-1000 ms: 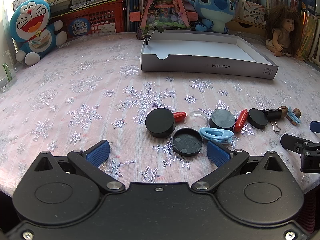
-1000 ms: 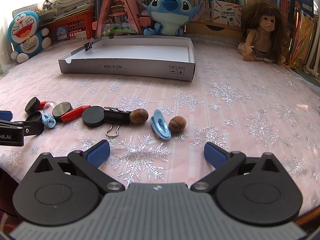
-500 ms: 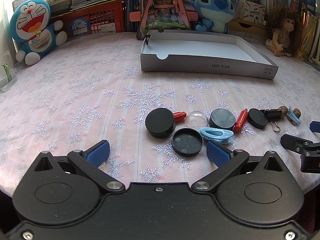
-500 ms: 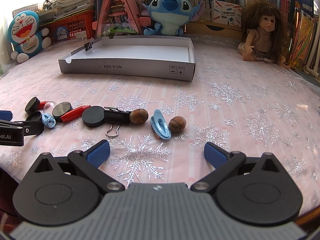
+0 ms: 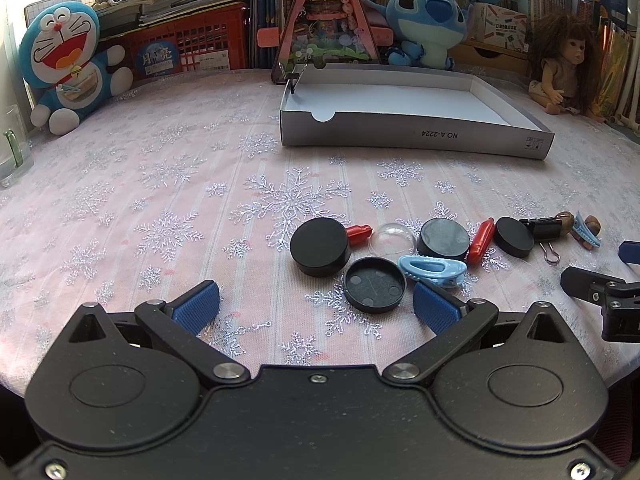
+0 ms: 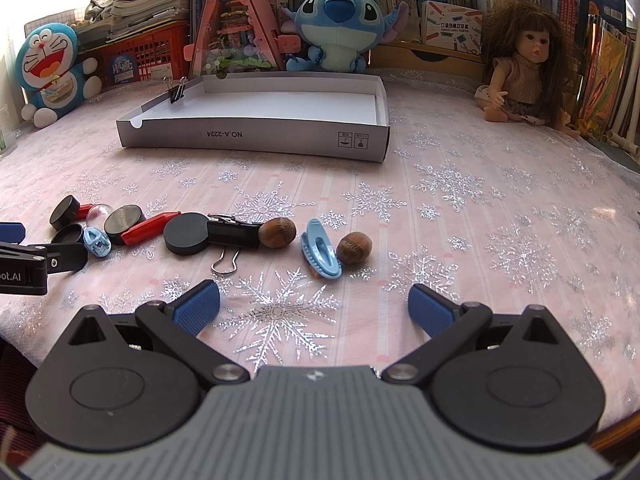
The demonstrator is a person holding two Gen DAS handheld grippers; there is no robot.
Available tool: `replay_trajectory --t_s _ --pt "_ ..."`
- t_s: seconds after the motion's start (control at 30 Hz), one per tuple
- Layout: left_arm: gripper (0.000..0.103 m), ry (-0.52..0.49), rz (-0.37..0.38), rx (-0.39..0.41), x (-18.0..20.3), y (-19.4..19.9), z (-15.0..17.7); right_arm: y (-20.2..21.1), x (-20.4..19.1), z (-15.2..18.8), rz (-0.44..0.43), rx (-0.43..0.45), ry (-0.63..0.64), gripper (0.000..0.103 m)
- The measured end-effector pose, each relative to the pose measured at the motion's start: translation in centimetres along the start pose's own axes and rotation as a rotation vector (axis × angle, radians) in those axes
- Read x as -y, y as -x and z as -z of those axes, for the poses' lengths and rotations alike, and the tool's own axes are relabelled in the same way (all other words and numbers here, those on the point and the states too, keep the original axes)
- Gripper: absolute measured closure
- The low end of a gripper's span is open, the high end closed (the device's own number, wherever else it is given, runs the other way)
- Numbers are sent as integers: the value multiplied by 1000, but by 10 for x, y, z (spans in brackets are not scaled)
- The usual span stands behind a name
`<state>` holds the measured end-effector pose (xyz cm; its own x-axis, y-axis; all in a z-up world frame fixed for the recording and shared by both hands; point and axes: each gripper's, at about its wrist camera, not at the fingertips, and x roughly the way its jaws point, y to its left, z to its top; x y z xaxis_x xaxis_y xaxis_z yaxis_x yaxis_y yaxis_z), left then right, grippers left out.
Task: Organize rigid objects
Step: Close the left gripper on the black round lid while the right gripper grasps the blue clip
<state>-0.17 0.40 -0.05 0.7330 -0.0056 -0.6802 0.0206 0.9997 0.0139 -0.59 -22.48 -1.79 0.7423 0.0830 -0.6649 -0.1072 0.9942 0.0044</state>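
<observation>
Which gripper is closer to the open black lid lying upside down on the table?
Left. The left gripper sits right before the lid, open, the lid by its right finger. The right gripper is off to the lid's right, facing the hazelnuts.

Tablecloth [image 6: 460, 184]: tray [image 6: 256, 136] at rear, binder clip [image 6: 177, 90] on its left wall. Row of small items before tray: caps [image 5: 319, 246], hair clips [image 6: 320, 249], nuts [image 6: 354, 248]. Plush toys [image 6: 336, 28], doll [image 6: 524, 68] behind.

1. The left gripper [image 5: 316, 304] hovers low over the table, its 2 blue-padded fingers [image 5: 198, 306] spread wide, holding nothing.
2. The right gripper [image 6: 314, 306] sits level alongside, jaws equally wide, empty.
</observation>
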Motion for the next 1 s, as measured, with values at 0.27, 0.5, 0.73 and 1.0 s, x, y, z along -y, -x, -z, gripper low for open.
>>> replay_trajectory --t_s 0.27,0.5,0.73,1.0 --pt "11 -12 30 18 0 8 2 3 6 -3 -34 10 -20 0" --pt "43 -16 113 34 -1 21 4 17 3 -5 -65 106 24 24" --pt "66 -20 148 40 1 21 3 9 4 -6 -71 81 41 63" --pt "72 -31 163 50 4 14 0 -4 12 -12 -59 83 39 59"
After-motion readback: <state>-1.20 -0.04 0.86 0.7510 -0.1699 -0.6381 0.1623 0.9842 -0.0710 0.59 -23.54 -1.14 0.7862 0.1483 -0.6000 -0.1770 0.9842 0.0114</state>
